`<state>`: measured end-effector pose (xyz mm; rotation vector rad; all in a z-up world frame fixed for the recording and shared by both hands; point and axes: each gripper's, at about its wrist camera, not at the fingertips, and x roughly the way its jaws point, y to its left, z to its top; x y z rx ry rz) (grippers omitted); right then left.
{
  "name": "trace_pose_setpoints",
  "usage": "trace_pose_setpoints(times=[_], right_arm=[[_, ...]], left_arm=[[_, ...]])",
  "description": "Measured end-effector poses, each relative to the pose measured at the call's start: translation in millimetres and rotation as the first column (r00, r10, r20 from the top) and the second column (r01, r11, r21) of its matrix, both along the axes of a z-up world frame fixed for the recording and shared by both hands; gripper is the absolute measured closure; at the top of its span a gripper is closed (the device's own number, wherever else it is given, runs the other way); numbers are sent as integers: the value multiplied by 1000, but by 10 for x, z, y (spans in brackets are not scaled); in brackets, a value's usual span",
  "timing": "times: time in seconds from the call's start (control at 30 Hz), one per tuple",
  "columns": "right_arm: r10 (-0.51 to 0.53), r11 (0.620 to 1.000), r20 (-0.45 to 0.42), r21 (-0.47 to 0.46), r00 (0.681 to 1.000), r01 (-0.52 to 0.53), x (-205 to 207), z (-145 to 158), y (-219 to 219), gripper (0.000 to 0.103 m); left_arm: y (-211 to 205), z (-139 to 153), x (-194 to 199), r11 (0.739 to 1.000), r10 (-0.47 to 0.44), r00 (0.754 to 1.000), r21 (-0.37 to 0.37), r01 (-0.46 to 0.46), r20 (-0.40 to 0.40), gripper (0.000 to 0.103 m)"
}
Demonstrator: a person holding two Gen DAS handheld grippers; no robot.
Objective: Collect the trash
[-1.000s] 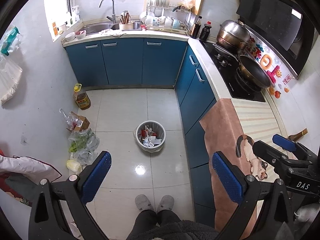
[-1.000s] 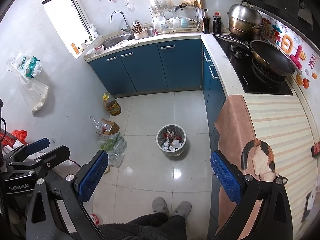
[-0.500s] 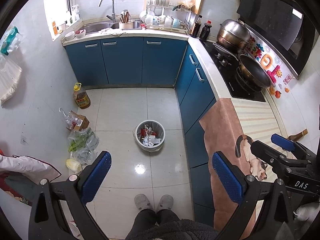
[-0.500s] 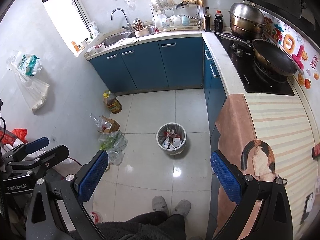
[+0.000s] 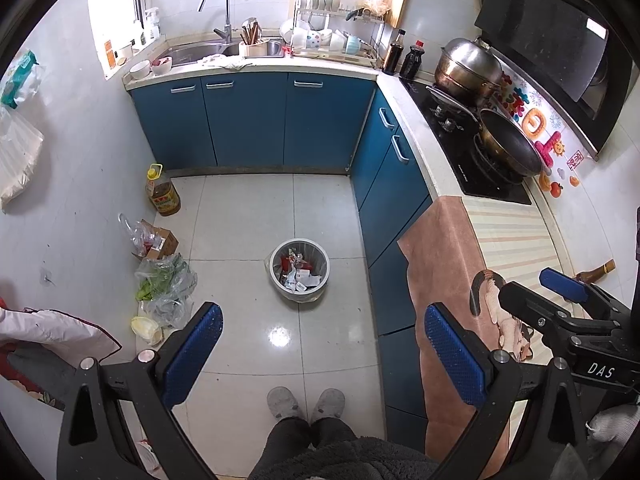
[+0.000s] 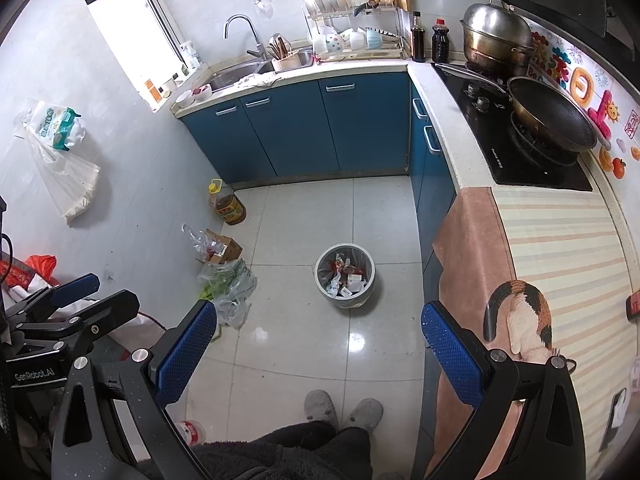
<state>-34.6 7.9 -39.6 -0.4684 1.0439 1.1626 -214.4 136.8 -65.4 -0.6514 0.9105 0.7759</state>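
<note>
On the tiled kitchen floor [image 5: 248, 216] a full bin [image 5: 299, 271] is seen ahead of and well below both wide-open, empty tongs, left [image 5: 322, 354] and right [image 6: 318, 350], neither judged clearly nearer, with loose bags [image 5: 166, 288] lying to its left.

Left view nudged forward slightly. In the right view, trash bin [image 6: 345, 276] sits a touch farther ahead of the jaws.

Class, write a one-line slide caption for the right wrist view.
Open right tool held high above a filled trash bin on the kitchen floor.
</note>
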Motion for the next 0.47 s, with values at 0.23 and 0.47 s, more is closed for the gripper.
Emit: trace_pose_setpoints(times=[0.23,0.47], right_arm=[[1,1000,1,0,1000,-1,0,5,-2,0],[2,1000,-2,-2,1000,-2,-9,-4,6,0]], left_arm=[[-25,0,23,1000,5,1000,0,-5,2,0],[-23,20,38,1000,11,1000,3,-11,2,0]])
